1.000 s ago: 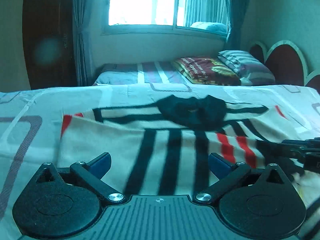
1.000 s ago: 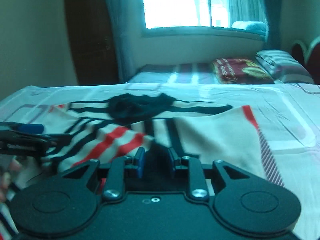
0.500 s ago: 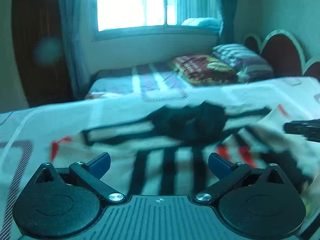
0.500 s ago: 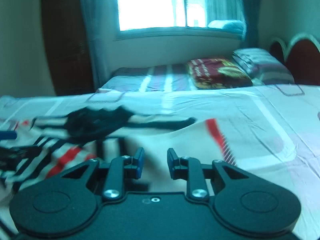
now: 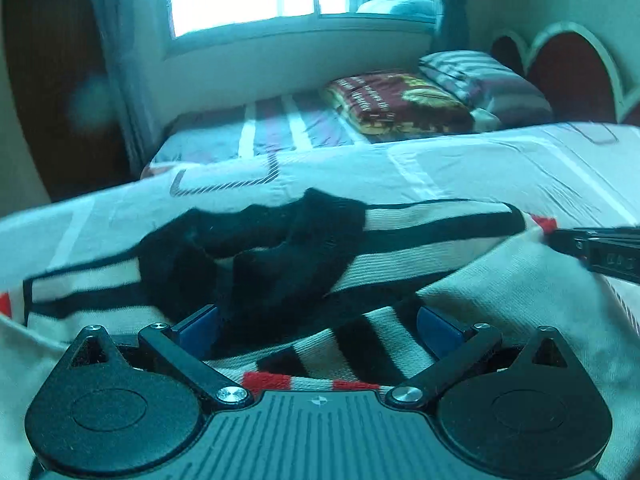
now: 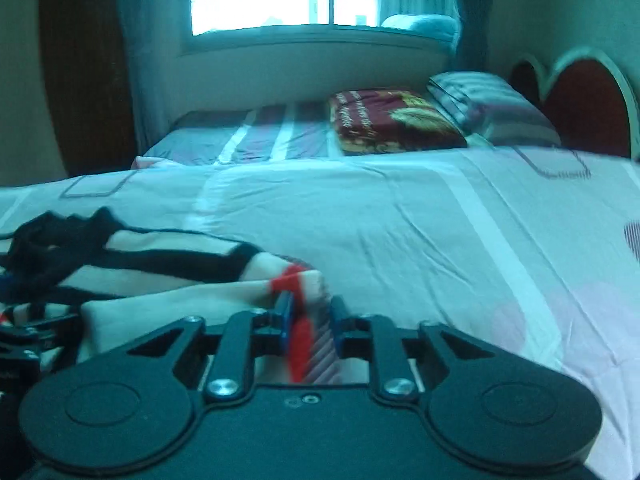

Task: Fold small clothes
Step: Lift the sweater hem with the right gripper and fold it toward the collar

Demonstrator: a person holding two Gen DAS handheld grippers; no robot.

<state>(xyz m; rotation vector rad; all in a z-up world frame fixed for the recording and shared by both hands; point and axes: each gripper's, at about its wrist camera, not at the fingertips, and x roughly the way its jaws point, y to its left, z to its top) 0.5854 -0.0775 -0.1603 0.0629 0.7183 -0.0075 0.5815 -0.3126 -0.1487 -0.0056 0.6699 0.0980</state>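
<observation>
Between the blue pads of our right hand-held gripper a red-striped edge of the sweater is pinched, the jaws narrow around the cloth. The sweater lies on the bed, spreading to that gripper's left, its black collar bunched just ahead of our left hand-held gripper. That one hangs wide apart over the folded cloth, holding nothing. Far ahead of both we see a dark red blanket and a pillow.
</observation>
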